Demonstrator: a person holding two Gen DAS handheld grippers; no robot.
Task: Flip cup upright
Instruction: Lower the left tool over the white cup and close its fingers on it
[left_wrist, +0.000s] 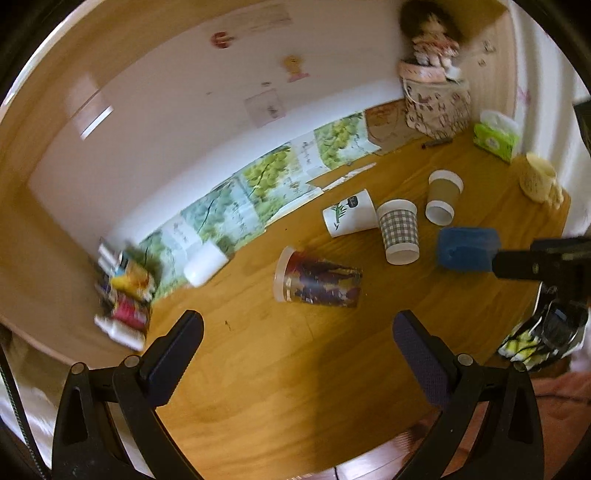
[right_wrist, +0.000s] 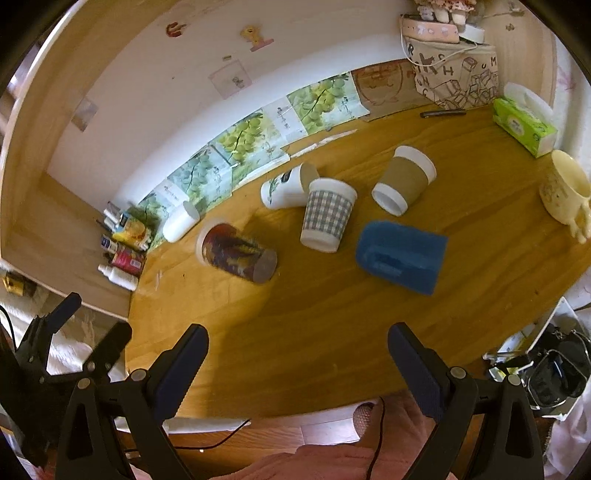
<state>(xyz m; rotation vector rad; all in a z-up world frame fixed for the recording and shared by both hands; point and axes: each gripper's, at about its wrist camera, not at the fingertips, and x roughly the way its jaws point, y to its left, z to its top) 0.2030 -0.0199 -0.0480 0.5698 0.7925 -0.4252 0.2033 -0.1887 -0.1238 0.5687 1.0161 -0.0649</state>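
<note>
Several cups lie on their sides on the wooden table (left_wrist: 280, 369): a dark printed cup (left_wrist: 317, 282) (right_wrist: 236, 253), a white leaf-print cup (left_wrist: 349, 214) (right_wrist: 288, 186), a plaid cup (left_wrist: 400, 232) (right_wrist: 327, 214), a brown-sleeved cup (left_wrist: 443, 197) (right_wrist: 404, 181), a blue cup (left_wrist: 467, 249) (right_wrist: 400, 254) and a plain white cup (left_wrist: 205, 264) (right_wrist: 181, 221). My left gripper (left_wrist: 297, 325) is open and empty, above the table in front of the printed cup. My right gripper (right_wrist: 297, 338) is open and empty near the front edge; part of it shows in the left wrist view (left_wrist: 535, 264).
A cream mug (right_wrist: 567, 190) stands at the right edge. A green tissue box (right_wrist: 524, 127), a fabric bag (right_wrist: 456, 75) and a pen (right_wrist: 443, 113) are at the back right. Small bottles and packets (right_wrist: 123, 247) crowd the left corner. Grape-print papers (right_wrist: 243, 138) line the wall.
</note>
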